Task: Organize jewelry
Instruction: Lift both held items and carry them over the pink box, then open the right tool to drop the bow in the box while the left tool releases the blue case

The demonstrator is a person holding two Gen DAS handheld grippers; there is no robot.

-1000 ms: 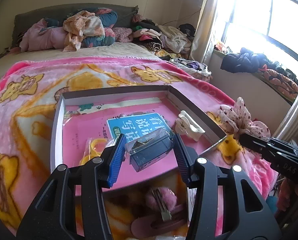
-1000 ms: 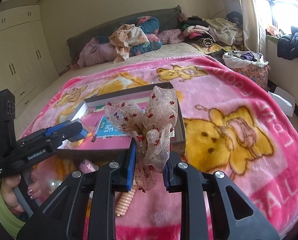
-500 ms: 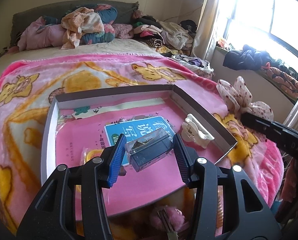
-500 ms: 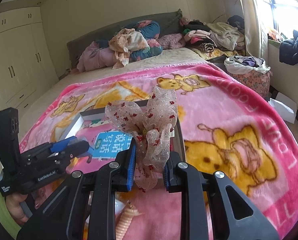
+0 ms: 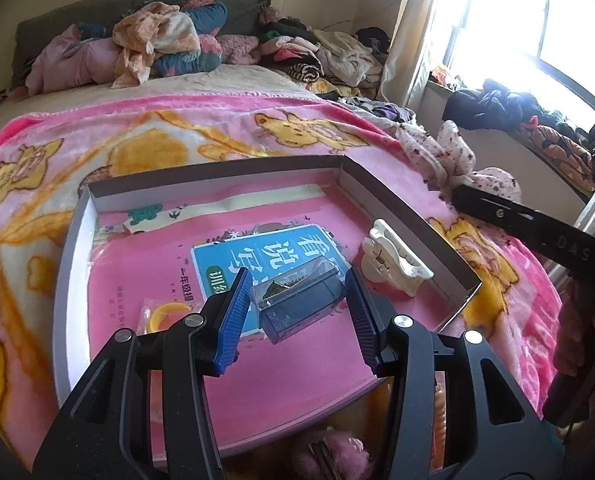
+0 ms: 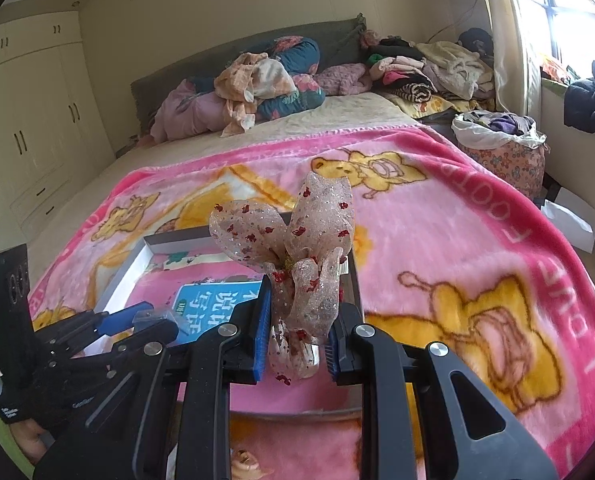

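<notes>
The left gripper [image 5: 297, 312] has its jaws apart, one on each side of a small clear box [image 5: 299, 300] that sits on the pink floor of the tray [image 5: 409, 216]; whether the blue pads actually touch the box ends I cannot tell, though a narrow gap seems to show on both sides. The box lies near the middle of the tray, closer to the near edge, partly over a blue label printed on the floor, with its long axis running across from pad to pad, so a straight close would catch it end to end. A white hair claw [image 5: 393, 264] rests beside the tray's right wall, and a yellow ring in a small bag [image 5: 165, 314] lies toward the near left corner. The right gripper [image 6: 297, 332] is clamped on the knot of a sheer spotted bow [image 6: 293, 248], held up in the air above the near right part of the tray, its loops standing upward. The bow's likely way into the tray is down and slightly left, and the right gripper is plainly the nearer one for that. Its landing spot looks crowded by the hair claw, so some care is probably needed.
</notes>
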